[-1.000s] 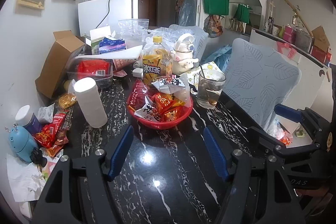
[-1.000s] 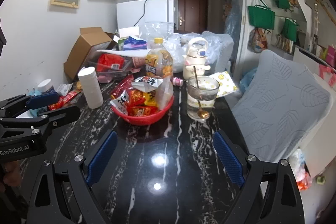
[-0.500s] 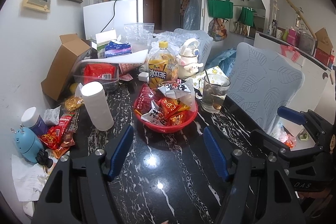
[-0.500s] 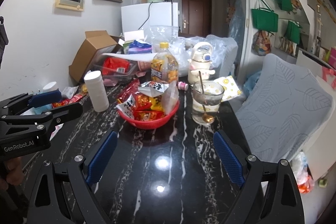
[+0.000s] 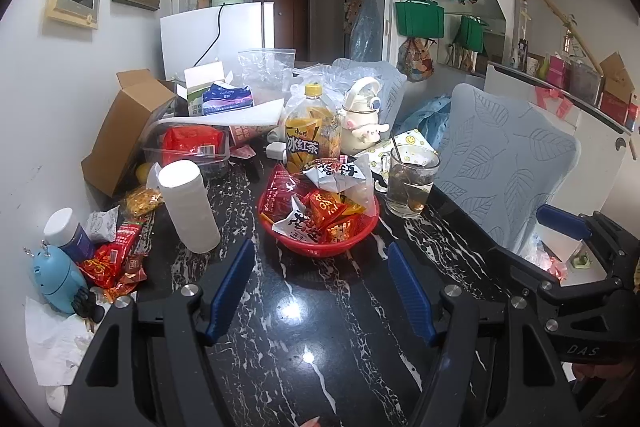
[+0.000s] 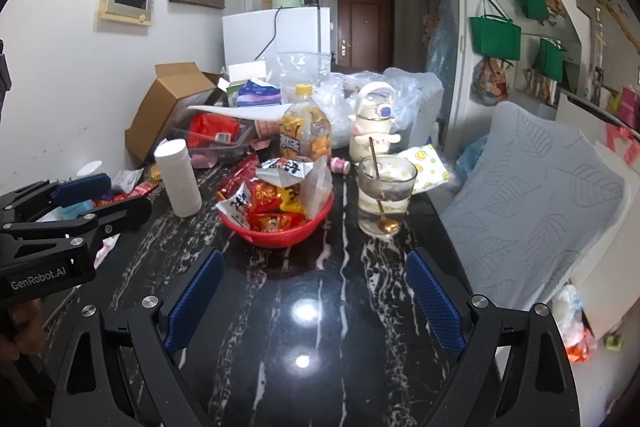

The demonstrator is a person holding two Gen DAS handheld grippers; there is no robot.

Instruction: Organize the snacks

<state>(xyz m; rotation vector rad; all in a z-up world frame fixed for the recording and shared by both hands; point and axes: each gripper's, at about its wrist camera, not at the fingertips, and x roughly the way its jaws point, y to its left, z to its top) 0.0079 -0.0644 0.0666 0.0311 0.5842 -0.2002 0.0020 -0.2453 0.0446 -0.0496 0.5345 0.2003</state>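
Note:
A red basket (image 5: 320,247) (image 6: 280,237) heaped with red, orange and white snack packets stands mid-table on the black marble top. More loose red snack packets (image 5: 116,263) lie at the left edge by a blue toy. My left gripper (image 5: 320,263) is open and empty, a short way in front of the basket; it also shows at the left of the right wrist view (image 6: 100,195). My right gripper (image 6: 316,271) is open and empty, in front of the basket; it shows at the right of the left wrist view (image 5: 568,231).
A white cylinder (image 5: 188,207) stands left of the basket. An iced-tea bottle (image 5: 312,131) and a white mug-shaped flask (image 5: 362,123) stand behind it. A glass with a spoon (image 6: 384,199) stands to its right. A cardboard box (image 5: 124,131), a clear tub, tissue and a cushioned chair (image 5: 508,163) surround the table.
Both grippers have drawn back and lifted a little, so the basket and table sit farther away in both views. Both stay open and empty.

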